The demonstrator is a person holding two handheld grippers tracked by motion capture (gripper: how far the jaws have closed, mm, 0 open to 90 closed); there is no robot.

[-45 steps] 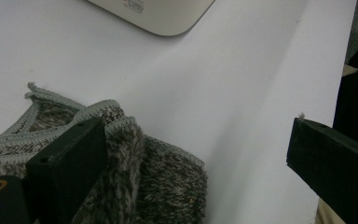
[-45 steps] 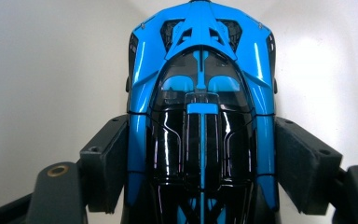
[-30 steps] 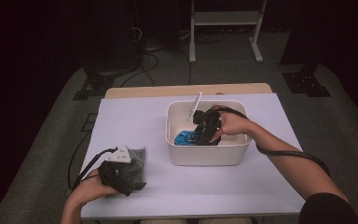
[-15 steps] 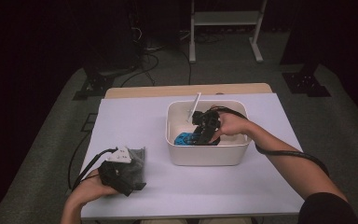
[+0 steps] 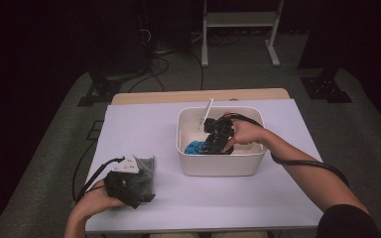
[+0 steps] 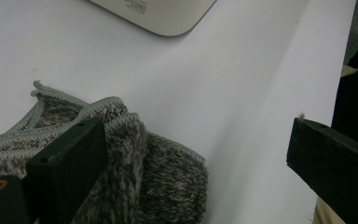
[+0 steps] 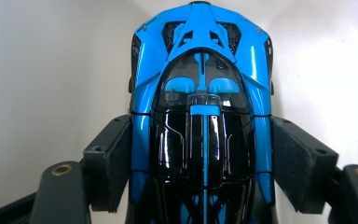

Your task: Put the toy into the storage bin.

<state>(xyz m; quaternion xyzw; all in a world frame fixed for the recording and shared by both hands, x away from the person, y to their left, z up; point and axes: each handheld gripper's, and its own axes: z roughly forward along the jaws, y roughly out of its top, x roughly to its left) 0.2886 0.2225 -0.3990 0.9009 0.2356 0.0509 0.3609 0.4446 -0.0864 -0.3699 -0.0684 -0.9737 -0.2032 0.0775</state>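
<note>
- Blue toy car (image 5: 197, 147) lies inside the white bin (image 5: 220, 166), at its 9 o'clock side; the right gripper (image 5: 217, 144) reaches it.
- Grey knitted cloth (image 6: 135, 177) lies under the left gripper (image 6: 196, 172), whose jaws stand apart.
- Pads (image 7: 108, 161) of the right gripper (image 7: 200, 163) clamp the car's (image 7: 200, 88) flanks.

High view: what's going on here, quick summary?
A person works two handheld grippers at a table. The right gripper is down inside the white bin, its jaws closed on the sides of a blue and black toy car. The left gripper rests on the table at a grey knitted cloth, jaws open, one over the cloth.
</note>
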